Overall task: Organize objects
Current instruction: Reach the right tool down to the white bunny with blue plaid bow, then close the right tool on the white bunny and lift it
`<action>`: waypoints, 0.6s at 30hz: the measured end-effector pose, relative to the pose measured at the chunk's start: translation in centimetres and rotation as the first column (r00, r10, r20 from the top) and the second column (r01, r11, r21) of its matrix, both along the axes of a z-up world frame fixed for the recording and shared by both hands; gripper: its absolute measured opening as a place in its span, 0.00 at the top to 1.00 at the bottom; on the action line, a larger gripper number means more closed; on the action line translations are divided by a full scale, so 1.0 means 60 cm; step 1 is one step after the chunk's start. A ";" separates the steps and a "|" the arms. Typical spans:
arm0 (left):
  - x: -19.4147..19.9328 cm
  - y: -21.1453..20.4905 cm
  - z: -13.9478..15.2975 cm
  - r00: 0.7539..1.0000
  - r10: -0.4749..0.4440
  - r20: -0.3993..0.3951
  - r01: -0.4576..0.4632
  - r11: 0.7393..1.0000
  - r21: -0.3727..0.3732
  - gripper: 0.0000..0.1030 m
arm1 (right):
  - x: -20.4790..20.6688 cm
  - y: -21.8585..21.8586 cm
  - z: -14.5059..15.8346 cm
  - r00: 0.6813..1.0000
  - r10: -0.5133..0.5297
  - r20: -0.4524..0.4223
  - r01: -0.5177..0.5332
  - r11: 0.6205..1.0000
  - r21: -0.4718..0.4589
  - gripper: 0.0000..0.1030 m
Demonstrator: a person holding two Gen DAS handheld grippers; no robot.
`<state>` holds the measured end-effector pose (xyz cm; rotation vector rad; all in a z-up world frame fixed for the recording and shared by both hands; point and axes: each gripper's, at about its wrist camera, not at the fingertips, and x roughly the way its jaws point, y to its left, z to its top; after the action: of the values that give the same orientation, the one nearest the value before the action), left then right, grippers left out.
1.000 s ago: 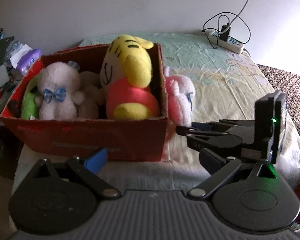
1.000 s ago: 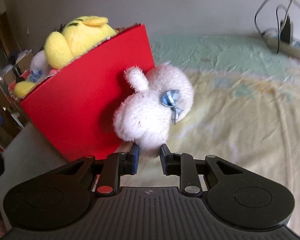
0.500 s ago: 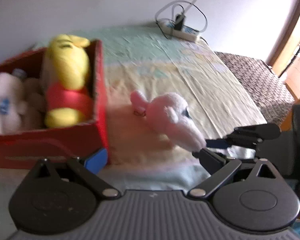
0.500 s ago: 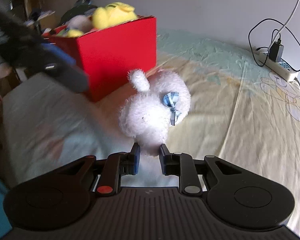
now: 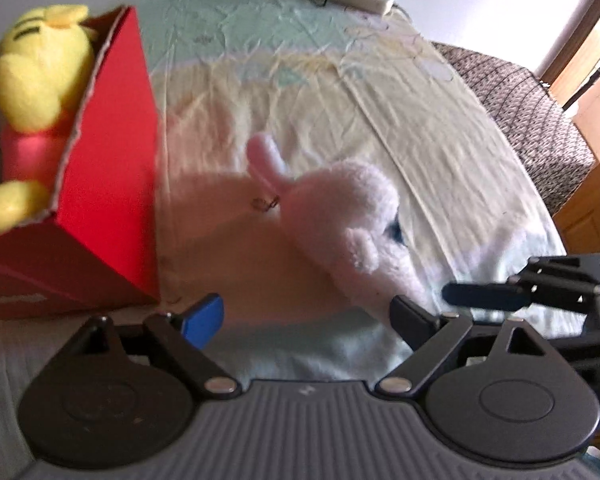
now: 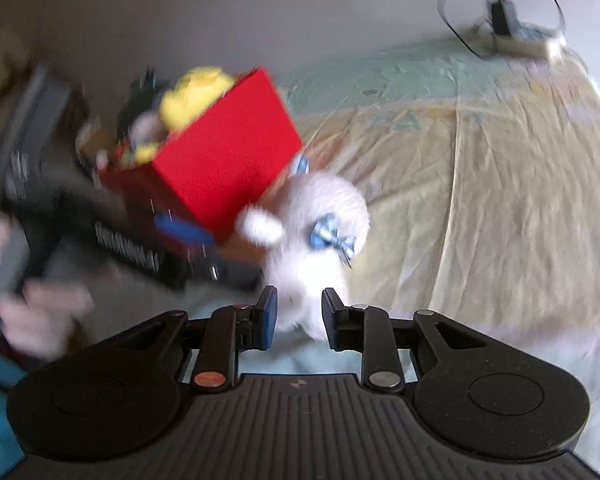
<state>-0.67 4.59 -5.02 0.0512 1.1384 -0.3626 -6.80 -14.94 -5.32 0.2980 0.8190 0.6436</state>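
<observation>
Plush [image 6: 312, 240] sits between right gripper [image 6: 296, 316] jaws, which have just been opening; pads look off it, blur makes it uncertain. Left gripper [image 5: 312, 316] wide, jaws just been closing, nothing held; plush tip sits between them. Plush lies on bed [image 5: 440, 128] just beside red box [image 5: 108, 168], bear [image 5: 40, 80] inside.

Red box [image 5: 108, 184], yellow plush [image 5: 40, 76], white plush [image 6: 320, 216] with blue checked bow [image 6: 332, 238]

A fluffy white plush [image 6: 320, 236] with a blue checked bow lies on the bed [image 6: 520, 200], just beside the red box [image 6: 228, 152]. A yellow plush [image 5: 40, 68] sits inside that box.
</observation>
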 end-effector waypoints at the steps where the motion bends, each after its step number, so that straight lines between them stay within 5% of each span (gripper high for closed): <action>1: 0.003 0.000 -0.003 1.000 0.003 -0.007 -0.003 1.000 0.004 0.09 | 0.004 -0.008 -0.001 0.999 -0.019 -0.028 0.021 0.998 0.059 0.72; 5: 0.002 0.004 -0.008 1.000 0.027 -0.010 -0.026 0.999 0.042 0.11 | 0.028 -0.028 -0.013 0.985 -0.127 -0.117 0.147 0.973 0.179 0.72; 10: 0.002 0.009 -0.027 0.998 0.050 -0.037 -0.047 0.995 0.086 0.15 | 0.063 -0.010 -0.044 0.959 -0.198 -0.201 0.227 0.964 0.136 0.72; 18: -0.017 0.023 -0.028 0.998 0.051 -0.021 -0.048 0.991 0.121 0.14 | 0.070 0.038 -0.052 0.966 -0.098 -0.239 0.145 0.972 0.187 0.72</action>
<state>-1.72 5.99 -6.68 0.1247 1.1823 -0.2505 -2.60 -12.64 -8.41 0.6131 0.9479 0.5842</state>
